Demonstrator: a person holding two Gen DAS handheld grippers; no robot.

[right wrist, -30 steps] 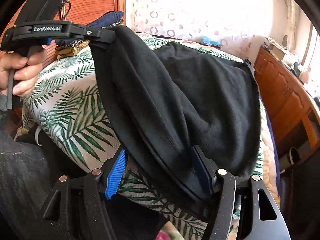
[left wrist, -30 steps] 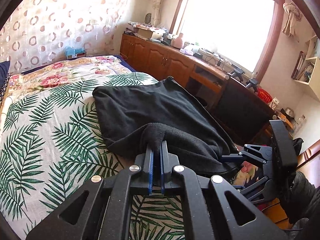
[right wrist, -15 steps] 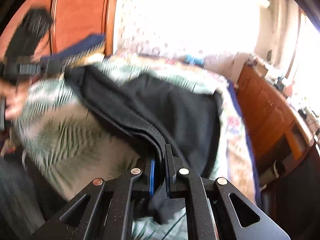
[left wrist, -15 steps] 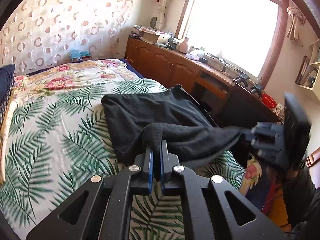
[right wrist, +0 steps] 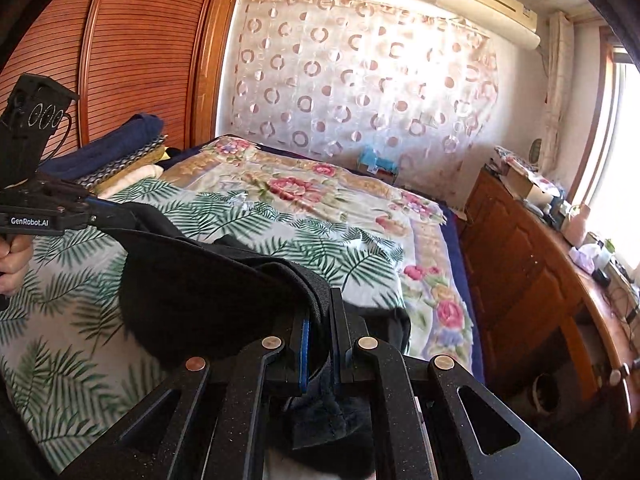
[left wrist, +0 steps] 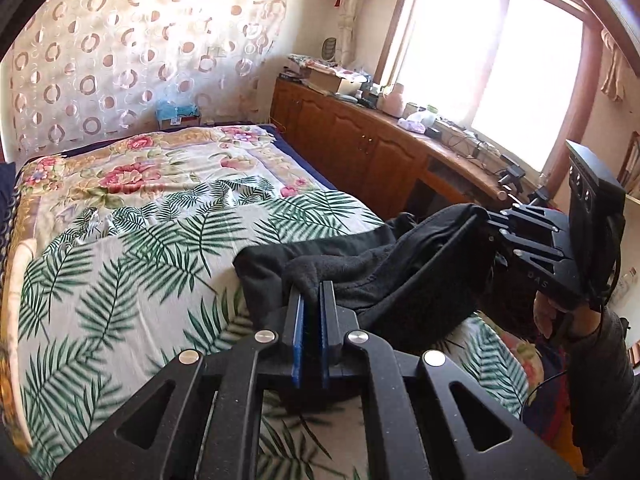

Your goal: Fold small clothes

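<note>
Black garment (left wrist: 404, 276) newly lifted off bed (left wrist: 132, 248)

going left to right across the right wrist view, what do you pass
left gripper → black garment → right gripper → blue box at the curtain's foot → wooden cabinet → window

A home bedroom: patterned bed (left wrist: 132, 216), wooden wardrobe (right wrist: 120, 52), curtained window (left wrist: 492, 64).

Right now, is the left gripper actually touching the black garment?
Touching. The left wrist view shows the left gripper shut on a bunched fold of the black garment, the cloth pinched between its blue pads.
</note>
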